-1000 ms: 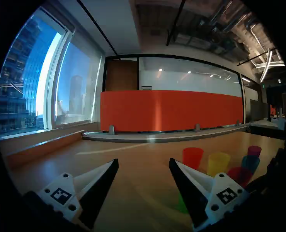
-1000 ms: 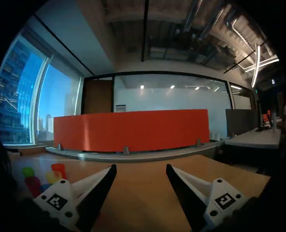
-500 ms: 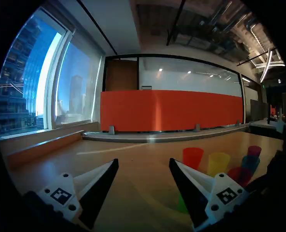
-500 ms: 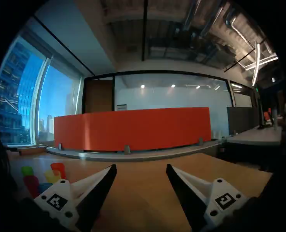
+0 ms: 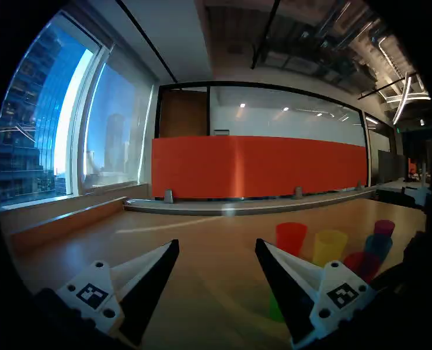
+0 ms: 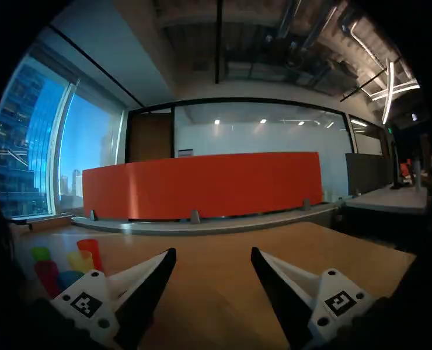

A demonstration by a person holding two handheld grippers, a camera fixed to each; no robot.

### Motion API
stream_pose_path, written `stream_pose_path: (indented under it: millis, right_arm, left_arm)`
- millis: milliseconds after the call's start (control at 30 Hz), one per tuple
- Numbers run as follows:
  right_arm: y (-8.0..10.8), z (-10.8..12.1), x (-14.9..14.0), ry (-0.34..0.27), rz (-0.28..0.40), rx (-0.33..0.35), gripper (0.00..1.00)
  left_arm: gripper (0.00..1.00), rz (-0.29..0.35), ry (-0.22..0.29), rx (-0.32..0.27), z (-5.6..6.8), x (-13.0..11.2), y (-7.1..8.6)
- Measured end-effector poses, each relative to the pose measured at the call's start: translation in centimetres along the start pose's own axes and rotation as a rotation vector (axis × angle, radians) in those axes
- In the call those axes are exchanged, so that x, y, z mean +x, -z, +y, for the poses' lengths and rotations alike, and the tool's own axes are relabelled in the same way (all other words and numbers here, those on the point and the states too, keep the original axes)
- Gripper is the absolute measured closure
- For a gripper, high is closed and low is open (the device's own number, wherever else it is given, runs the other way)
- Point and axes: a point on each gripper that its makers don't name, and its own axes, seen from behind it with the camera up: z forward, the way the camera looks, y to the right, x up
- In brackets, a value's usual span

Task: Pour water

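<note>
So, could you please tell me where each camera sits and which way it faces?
Left gripper view: rides on the left gripper, low over the wooden table, facing the orange partition; its two open fingers show below, coloured cups to its right.
Right gripper view: rides on the right gripper, low over the same table, facing the same partition; its open fingers show below, the cups at lower left.
Shared: table, partition, cups, windows.

No readable text; wall notice [image 6: 185,153] perhaps, illegible.

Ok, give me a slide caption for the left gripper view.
Open hand-held gripper hovers over a wooden table, coloured cups ahead to its right.
</note>
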Motion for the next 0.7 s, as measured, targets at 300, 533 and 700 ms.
stream_pose_path:
  millis: [300,533,700]
  right_arm:
    - [-0.2,0.3,-1.2,0.024,-0.041,-0.019,0.01]
    - [-0.4,0.3,-1.5,0.034,-0.046,-0.021,0.01]
    - [-0.3,0.1,-1.6,0.052,-0.047,-0.02,0.01]
  left_arm:
    - [0.03,0.0,0.0,0.0,0.0,0.0,0.0]
    - [0.03,0.0,0.0,0.0,0.1,-0.1,-0.1]
    - [0.03,0.0,0.0,0.0,0.1,0.0,-0.1]
